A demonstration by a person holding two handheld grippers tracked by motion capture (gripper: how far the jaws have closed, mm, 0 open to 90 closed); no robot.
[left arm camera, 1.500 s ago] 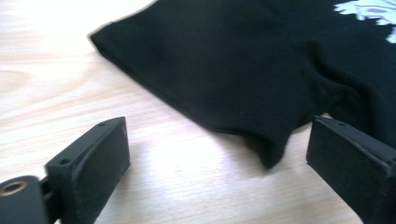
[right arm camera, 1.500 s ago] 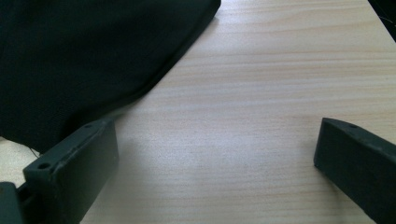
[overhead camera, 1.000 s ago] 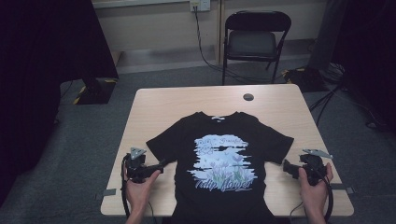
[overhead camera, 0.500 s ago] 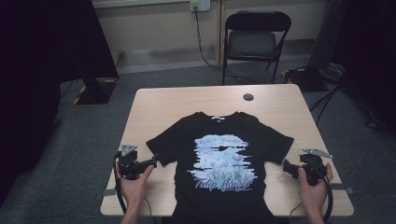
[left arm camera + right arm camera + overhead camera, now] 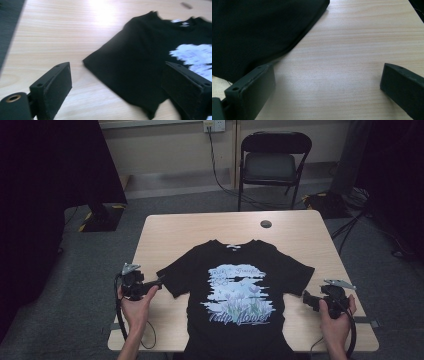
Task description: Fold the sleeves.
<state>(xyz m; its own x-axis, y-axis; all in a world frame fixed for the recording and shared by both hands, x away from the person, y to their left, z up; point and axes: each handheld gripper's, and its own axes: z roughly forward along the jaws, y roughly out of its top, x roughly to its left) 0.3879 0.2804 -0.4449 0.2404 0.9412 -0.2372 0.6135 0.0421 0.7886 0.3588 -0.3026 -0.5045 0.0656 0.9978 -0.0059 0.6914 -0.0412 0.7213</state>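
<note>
T-shirt (image 5: 235, 295) lies flat; left claw (image 5: 159, 281) has backed off toward 9 o'clock, spread and empty; right claw (image 5: 306, 299) spread, waiting beside its sleeve.

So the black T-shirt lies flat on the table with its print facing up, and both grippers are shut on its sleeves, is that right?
Not quite: the T-shirt lies print up on the table, but both gripper views show open jaws holding nothing. The left gripper and the right gripper hold no sleeve.

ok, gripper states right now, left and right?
Left gripper: open, empty, beside the black printed T-shirt sleeve.
Right gripper: open, empty.
</note>
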